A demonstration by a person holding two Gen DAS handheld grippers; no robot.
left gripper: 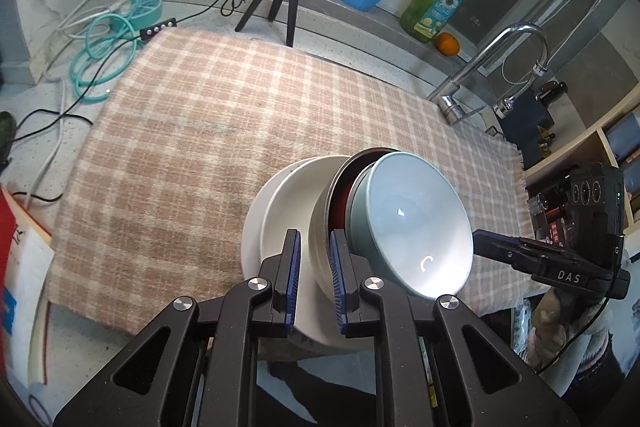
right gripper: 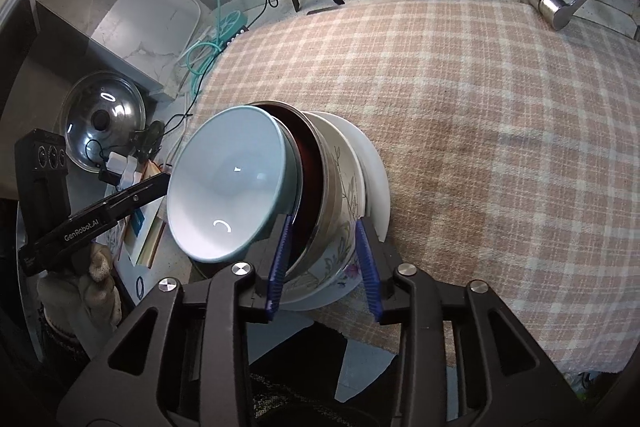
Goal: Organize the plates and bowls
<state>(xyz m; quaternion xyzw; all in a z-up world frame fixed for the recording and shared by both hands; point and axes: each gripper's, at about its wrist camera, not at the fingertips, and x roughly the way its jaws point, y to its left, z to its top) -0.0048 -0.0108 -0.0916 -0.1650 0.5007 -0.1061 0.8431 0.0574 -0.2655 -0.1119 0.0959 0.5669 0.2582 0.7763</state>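
Your left gripper (left gripper: 314, 281) fingers clamp the flowered bowl (left gripper: 320, 227) wall, lower center of frame. Right gripper (right gripper: 324, 263) fingers straddle same bowl; contact unclear. Teal bowl (left gripper: 416, 223) nested inside, tilted. White plate (left gripper: 276, 203) beneath, on checked cloth (left gripper: 200, 131). Faucet (left gripper: 480, 67) upper right.

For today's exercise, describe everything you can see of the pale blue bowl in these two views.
The pale blue bowl looks like glazed ceramic: blue-grey outside, paler glossy inside with small reflections of the ring light. It is round, deep and seems undamaged and empty. It is tipped steeply on its side, nested as the front piece in a stack of tilted dishes, against a dark-lined bowl, over the front edge of the checked cloth. The left gripper and the right gripper each straddle the stack behind it.
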